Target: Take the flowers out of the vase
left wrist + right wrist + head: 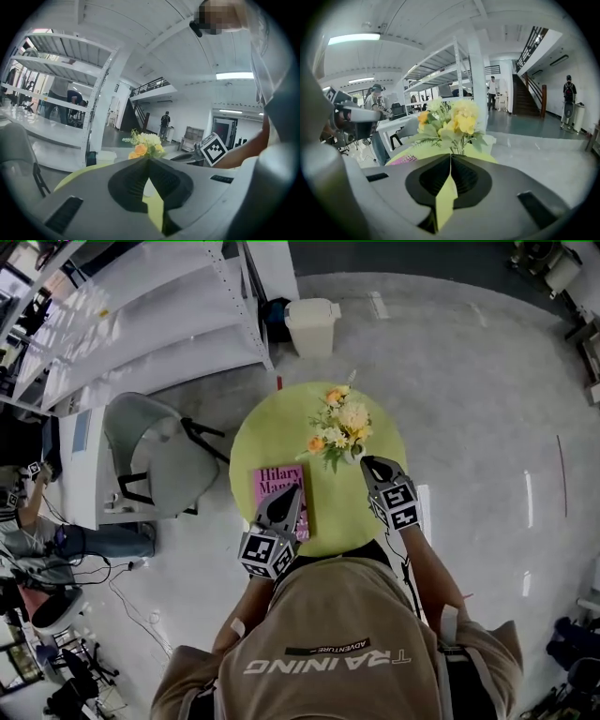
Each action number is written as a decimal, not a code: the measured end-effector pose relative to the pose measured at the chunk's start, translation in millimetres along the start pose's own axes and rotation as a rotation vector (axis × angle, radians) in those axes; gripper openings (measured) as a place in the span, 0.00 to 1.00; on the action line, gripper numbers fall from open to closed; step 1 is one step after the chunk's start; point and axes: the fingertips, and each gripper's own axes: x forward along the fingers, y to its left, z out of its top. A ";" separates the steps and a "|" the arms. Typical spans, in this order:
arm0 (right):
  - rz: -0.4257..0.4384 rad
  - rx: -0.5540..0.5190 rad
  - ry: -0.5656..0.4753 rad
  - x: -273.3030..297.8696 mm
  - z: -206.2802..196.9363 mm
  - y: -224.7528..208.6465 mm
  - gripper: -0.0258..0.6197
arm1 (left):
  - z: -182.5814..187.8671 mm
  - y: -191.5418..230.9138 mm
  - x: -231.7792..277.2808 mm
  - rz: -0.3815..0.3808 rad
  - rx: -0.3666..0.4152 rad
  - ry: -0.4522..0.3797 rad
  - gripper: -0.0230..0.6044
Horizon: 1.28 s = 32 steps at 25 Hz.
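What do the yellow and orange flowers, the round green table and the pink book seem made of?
Yellow and orange flowers: possibly artificial, fabric or plastic; tidy, evenly coloured blooms, not certain.
Round green table: matte, uniform lime top, perhaps painted or laminated.
Pink book: paper, with a printed cover.

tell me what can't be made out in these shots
- vase: head view, mostly under the flowers; right gripper view, behind the right gripper
- book title: head view, partly covered by the left gripper
- how the stems sit in the vase: hidden in every view
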 end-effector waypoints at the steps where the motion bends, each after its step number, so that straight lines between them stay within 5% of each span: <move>1: 0.011 -0.017 0.011 6.2 -2.3 -2.8 0.09 | -0.1 -1.1 2.2 0.013 -0.004 0.001 0.04; 3: 0.029 -0.053 0.038 19.7 -9.6 -8.8 0.23 | -1.0 -1.8 5.4 0.041 -0.010 0.003 0.04; 12: 0.120 -0.190 0.139 71.3 -29.3 -25.4 0.23 | -6.5 4.8 12.3 0.131 -0.062 0.031 0.04; 14: 0.152 -0.227 0.163 78.0 -32.5 -20.2 0.32 | -3.4 8.8 12.2 0.152 -0.056 0.022 0.04; 26: 0.202 -0.246 0.148 90.4 -30.9 -16.4 0.16 | -12.5 13.5 17.1 0.182 -0.072 0.027 0.04; 32: 0.187 -0.249 0.057 82.9 -9.2 -17.5 0.11 | -16.9 15.0 12.3 0.191 -0.075 0.024 0.04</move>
